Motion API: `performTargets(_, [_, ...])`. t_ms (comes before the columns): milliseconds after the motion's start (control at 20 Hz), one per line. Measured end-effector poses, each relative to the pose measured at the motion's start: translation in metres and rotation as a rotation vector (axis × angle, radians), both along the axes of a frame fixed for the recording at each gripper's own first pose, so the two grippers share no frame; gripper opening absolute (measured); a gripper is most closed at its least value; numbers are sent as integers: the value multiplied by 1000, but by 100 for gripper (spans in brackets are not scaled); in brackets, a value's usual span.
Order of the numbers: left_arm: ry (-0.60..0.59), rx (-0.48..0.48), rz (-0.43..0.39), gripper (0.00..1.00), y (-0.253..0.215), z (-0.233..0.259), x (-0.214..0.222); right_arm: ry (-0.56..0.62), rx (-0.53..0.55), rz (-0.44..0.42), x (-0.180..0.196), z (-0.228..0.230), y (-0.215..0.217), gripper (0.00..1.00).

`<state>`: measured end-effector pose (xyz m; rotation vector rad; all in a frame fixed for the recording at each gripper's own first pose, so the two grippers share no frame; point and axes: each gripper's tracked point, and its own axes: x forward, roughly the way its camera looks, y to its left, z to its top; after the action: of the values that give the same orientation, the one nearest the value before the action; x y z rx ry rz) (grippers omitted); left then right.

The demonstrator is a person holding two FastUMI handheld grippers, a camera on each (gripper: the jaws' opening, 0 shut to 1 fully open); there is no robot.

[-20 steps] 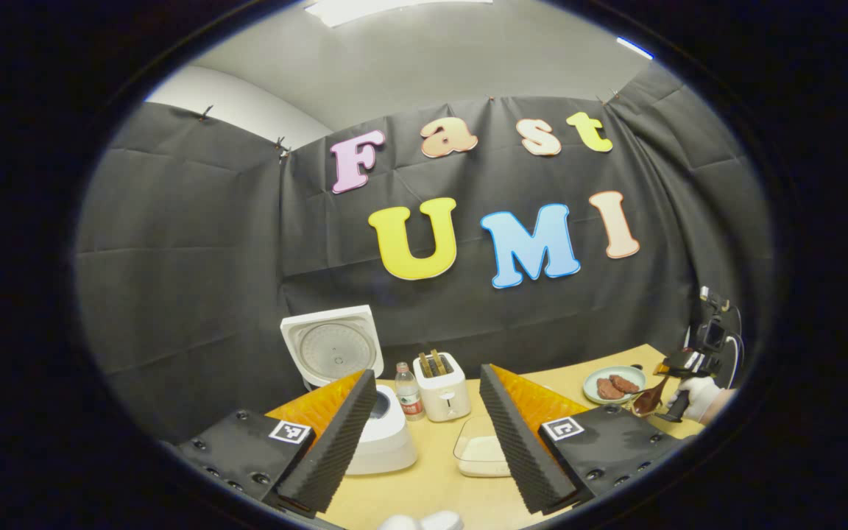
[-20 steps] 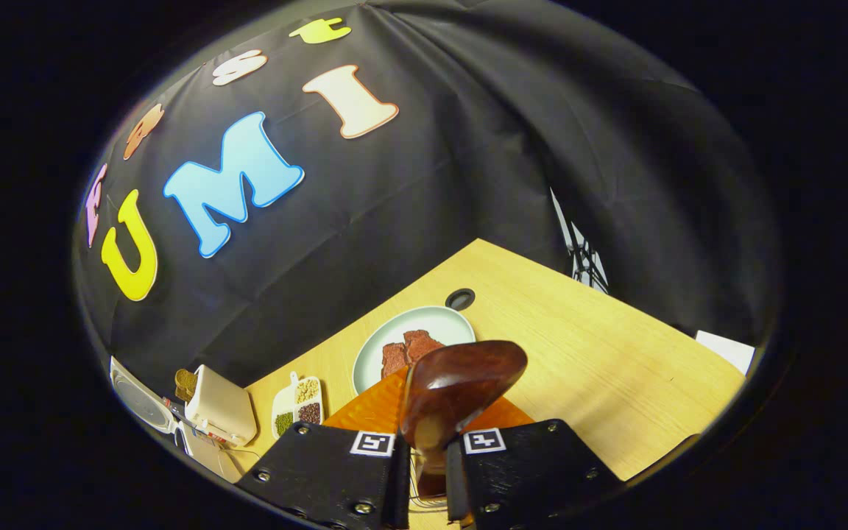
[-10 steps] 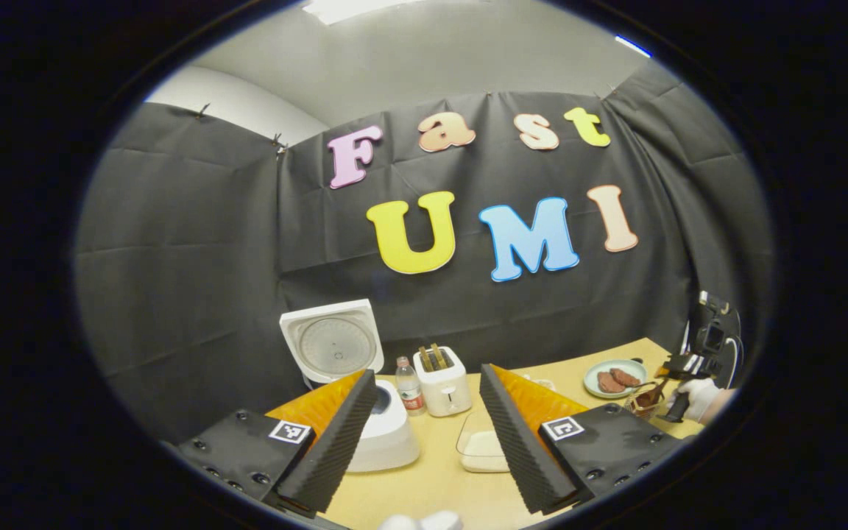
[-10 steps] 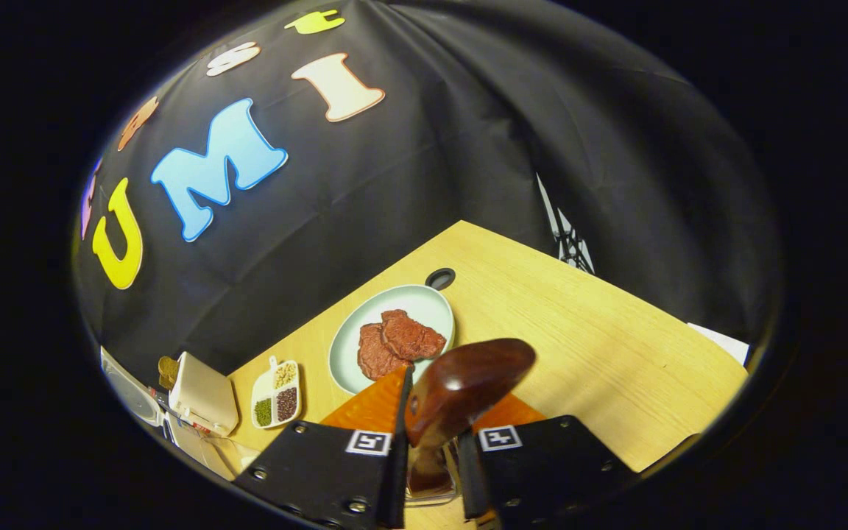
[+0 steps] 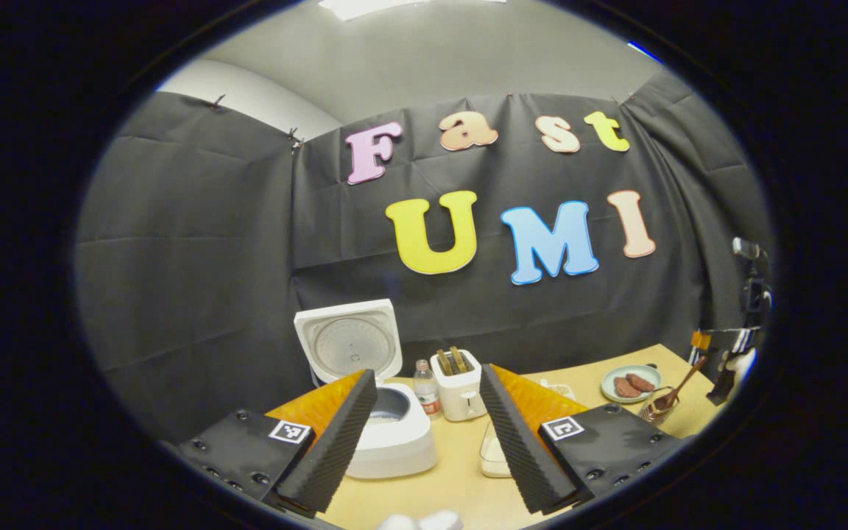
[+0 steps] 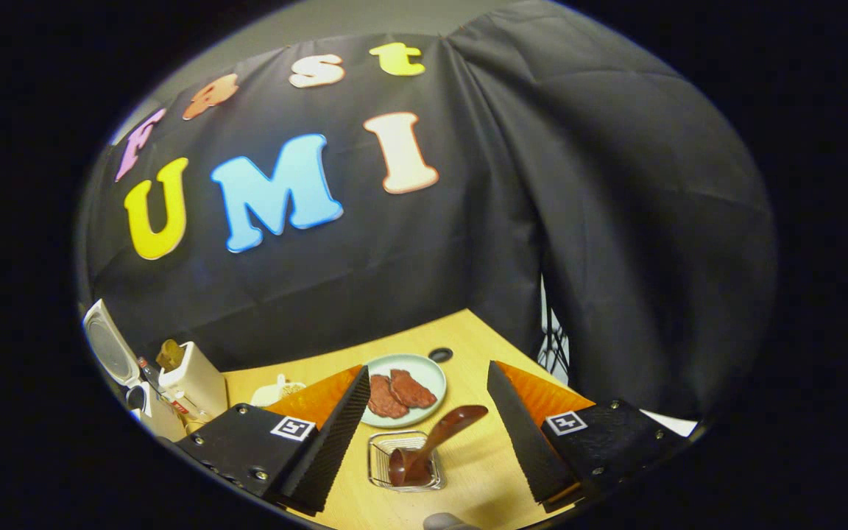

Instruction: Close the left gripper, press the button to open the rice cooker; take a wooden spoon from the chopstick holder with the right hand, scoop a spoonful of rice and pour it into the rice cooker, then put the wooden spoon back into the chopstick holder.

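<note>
In the left gripper view, the left gripper [image 5: 424, 419] hangs above the table [image 5: 424, 493] with its jaws spread wide and nothing between them. Past its fingers stands the rice cooker [image 5: 393, 434], its lid [image 5: 350, 346] raised upright at the back and the pot open. Just to the right of the cooker are a small bottle [image 5: 425, 377] and a toaster [image 5: 460, 383], and a clear box of rice [image 5: 492, 456] sits partly hidden behind the gripper's right finger. Far to the right, the right gripper [image 5: 726, 353] is held above the table edge, near a plate of meat [image 5: 631, 383]. In the right gripper view, the right gripper [image 6: 424, 434] is also wide open and empty; the wooden spoon [image 6: 431, 444] stands tilted in the wire chopstick holder [image 6: 403, 461] on the table between its fingers, touching neither, with the plate of meat just behind.
</note>
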<state>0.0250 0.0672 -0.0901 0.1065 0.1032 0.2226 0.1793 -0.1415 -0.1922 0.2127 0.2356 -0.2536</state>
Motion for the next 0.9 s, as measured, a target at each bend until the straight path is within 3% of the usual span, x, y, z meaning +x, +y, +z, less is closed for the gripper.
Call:
performTargets(200, [-43,-15,45,98,43,22,22,-109,-124,130,-35,79,62,98])
performTargets(400, [-56,-41,76,99,82,38,48,-157,-195,254,-77,125,135,98])
performTargets(700, [-82,-94,99,98,129,74,101,-157,-201,413,-120,145,218,96])
performTargets(900, [-96,-84,118,98,161,106,154,-113,-216,458,-130,135,240,97])
